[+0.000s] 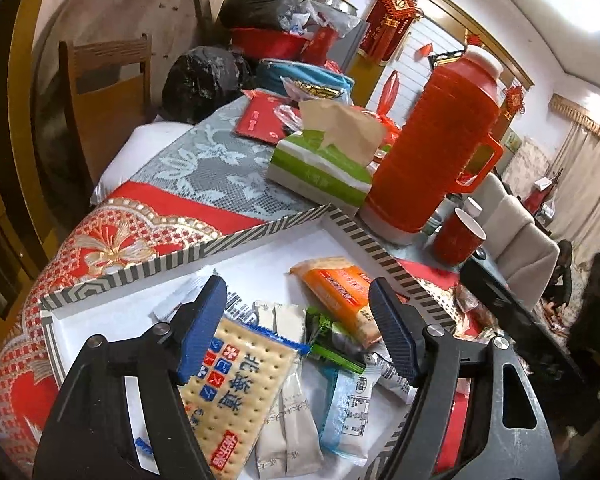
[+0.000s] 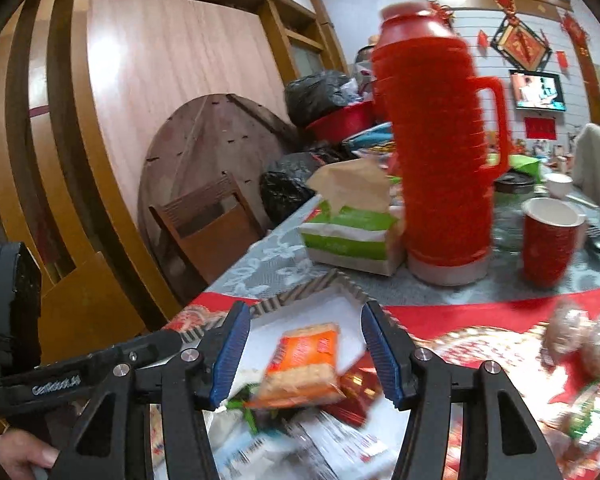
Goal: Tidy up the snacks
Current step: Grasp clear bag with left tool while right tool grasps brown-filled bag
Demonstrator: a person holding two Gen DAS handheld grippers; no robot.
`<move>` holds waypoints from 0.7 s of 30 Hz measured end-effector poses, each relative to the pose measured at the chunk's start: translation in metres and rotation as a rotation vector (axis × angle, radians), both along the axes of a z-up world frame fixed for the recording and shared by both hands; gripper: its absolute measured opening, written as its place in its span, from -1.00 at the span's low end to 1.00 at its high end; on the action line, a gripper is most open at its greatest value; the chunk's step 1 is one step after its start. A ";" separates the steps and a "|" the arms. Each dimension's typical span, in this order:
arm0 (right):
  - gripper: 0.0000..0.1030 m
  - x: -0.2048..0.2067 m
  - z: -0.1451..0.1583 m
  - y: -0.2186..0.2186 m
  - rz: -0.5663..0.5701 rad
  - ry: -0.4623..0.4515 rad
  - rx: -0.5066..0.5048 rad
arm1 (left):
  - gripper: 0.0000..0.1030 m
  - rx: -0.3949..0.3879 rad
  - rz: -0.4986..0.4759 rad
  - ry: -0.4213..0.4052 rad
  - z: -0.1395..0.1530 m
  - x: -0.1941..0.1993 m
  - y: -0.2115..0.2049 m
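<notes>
Snacks [image 1: 284, 364] already lay heaped in the striped tray [image 1: 180, 254] on the desk, we judged, while a few wrapped ones [image 2: 572, 336] waited outside it, both grippers' jaws open and gripping nothing.

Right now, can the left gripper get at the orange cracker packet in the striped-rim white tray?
Probably yes: left gripper is open above the tray, and the orange cracker packet lies uncovered just ahead.
</notes>
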State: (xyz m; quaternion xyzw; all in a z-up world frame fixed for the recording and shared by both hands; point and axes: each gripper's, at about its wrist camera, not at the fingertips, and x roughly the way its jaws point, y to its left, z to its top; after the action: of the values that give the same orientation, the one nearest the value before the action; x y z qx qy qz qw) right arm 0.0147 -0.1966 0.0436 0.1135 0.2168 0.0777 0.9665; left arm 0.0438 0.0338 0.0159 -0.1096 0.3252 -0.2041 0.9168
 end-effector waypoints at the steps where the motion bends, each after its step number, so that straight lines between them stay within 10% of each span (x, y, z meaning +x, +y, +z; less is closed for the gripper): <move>1: 0.09 -0.006 0.002 -0.006 -0.008 -0.003 -0.006 | 0.44 0.006 -0.004 -0.010 0.000 -0.002 -0.003; 9: 0.23 -0.078 -0.002 -0.128 -0.294 0.010 -0.148 | 0.44 0.000 -0.138 -0.131 0.009 -0.036 -0.041; 14: 0.31 -0.088 -0.032 -0.238 -0.528 0.193 0.014 | 0.45 0.031 -0.228 -0.156 0.006 -0.053 -0.067; 21: 0.31 -0.042 -0.028 -0.235 -0.246 0.206 -0.066 | 0.45 0.047 -0.288 -0.109 -0.005 -0.054 -0.084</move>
State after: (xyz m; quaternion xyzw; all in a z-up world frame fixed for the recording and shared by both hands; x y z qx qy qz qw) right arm -0.0278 -0.4311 0.0154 0.1145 0.3017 -0.0605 0.9446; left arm -0.0102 -0.0502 0.0106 -0.0292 0.2919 -0.3316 0.8967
